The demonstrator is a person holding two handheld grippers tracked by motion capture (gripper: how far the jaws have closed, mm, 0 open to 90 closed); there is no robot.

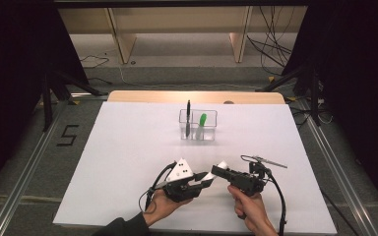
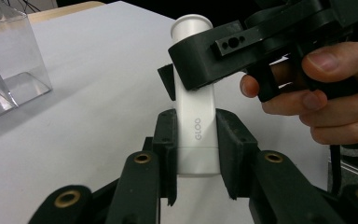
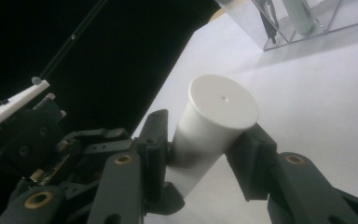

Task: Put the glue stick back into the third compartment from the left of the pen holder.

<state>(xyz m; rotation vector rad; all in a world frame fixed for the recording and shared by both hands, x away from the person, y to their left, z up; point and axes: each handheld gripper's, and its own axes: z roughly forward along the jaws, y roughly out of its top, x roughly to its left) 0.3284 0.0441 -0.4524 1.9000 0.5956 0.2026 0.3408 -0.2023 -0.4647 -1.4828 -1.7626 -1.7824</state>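
Note:
A white glue stick (image 2: 196, 107) marked GLOO lies between both grippers, low over the white table near its front edge. My left gripper (image 2: 196, 135) is shut on the stick's lower body, its pads pressed on both sides. In the right gripper view the right gripper (image 3: 205, 140) has its jaws on either side of the stick's round cap end (image 3: 219, 107), and the pads look pressed on it. From above, the left gripper (image 1: 202, 178) and right gripper (image 1: 217, 171) meet tip to tip, with the stick's white end (image 1: 222, 164) between them. A hand holds each gripper.
A clear plastic box (image 1: 198, 129) stands beyond the grippers at the middle of the white table sheet (image 1: 128, 147), with a black pen (image 1: 188, 115) and a green-capped marker (image 1: 202, 122) upright in it. Dark curtains and stands flank the table.

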